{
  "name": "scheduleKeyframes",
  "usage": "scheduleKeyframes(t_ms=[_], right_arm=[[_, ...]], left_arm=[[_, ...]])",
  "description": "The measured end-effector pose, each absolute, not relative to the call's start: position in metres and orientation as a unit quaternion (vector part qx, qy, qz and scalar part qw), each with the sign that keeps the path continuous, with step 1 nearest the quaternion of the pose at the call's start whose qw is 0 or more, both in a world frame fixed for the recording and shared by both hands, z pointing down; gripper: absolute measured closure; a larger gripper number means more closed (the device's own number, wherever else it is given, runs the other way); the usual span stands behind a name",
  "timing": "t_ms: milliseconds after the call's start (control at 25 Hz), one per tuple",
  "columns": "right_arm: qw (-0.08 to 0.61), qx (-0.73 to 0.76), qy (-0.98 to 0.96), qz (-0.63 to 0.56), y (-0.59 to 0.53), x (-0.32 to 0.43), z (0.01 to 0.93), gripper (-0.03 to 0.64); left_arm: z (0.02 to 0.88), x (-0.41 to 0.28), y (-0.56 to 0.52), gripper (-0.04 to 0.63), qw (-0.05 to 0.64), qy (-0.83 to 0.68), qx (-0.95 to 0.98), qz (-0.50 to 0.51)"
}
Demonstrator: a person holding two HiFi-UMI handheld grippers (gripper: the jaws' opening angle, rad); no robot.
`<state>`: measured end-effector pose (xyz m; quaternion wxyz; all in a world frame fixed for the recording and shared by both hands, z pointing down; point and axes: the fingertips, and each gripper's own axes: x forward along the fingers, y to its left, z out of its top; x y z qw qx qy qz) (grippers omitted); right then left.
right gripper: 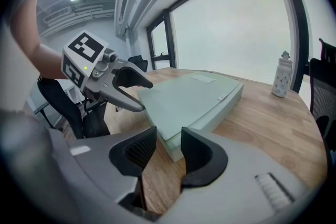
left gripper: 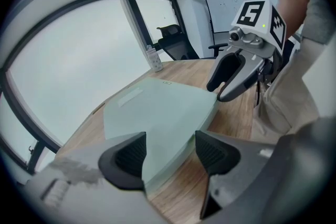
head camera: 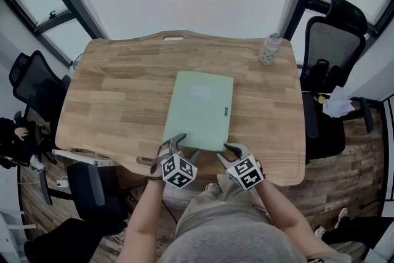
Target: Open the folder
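Observation:
A pale green folder (head camera: 200, 109) lies shut and flat on the wooden desk (head camera: 117, 92), its near edge by the desk's front. My left gripper (head camera: 183, 146) is open at the folder's near left corner. In the left gripper view, the folder's (left gripper: 157, 113) edge runs between the spread jaws of the left gripper (left gripper: 169, 157). My right gripper (head camera: 228, 154) sits at the near right corner. Its jaws stand a narrow gap apart in the right gripper view (right gripper: 169, 152), with the folder's (right gripper: 194, 97) corner just beyond the gap. Each gripper shows in the other's view: right gripper (left gripper: 223, 86), left gripper (right gripper: 142, 94).
A clear bottle (head camera: 269, 49) stands at the desk's far right corner. Black office chairs stand to the right (head camera: 332, 52) and left (head camera: 34, 86) of the desk. Windows run behind it. A whiteboard (left gripper: 233, 5) hangs on the far wall.

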<state>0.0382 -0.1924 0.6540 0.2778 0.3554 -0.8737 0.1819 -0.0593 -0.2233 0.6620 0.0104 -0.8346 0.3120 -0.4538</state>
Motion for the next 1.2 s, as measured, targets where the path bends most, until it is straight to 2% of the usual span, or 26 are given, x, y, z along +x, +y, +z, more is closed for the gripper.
scheduleKeyframes(t_ms=[360, 640, 920, 1200], right_arm=[[0.285, 0.349, -0.870, 0.201, -0.193, 0.038, 0.656, 0.466], [0.286, 0.349, -0.869, 0.203, -0.194, 0.039, 0.655, 0.469], [0.290, 0.346, -0.868, 0.205, -0.194, 0.039, 0.655, 0.469], [0.291, 0.345, -0.869, 0.205, -0.193, 0.038, 0.655, 0.470]], left_arm=[[0.655, -0.060, -0.224, 0.304, 0.008, 0.312, -0.846, -0.433], [0.652, -0.053, -0.215, 0.410, 0.010, 0.299, -0.856, -0.421], [0.649, -0.052, -0.212, 0.471, 0.024, 0.292, -0.858, -0.421], [0.641, -0.052, -0.211, 0.502, 0.037, 0.299, -0.861, -0.409]])
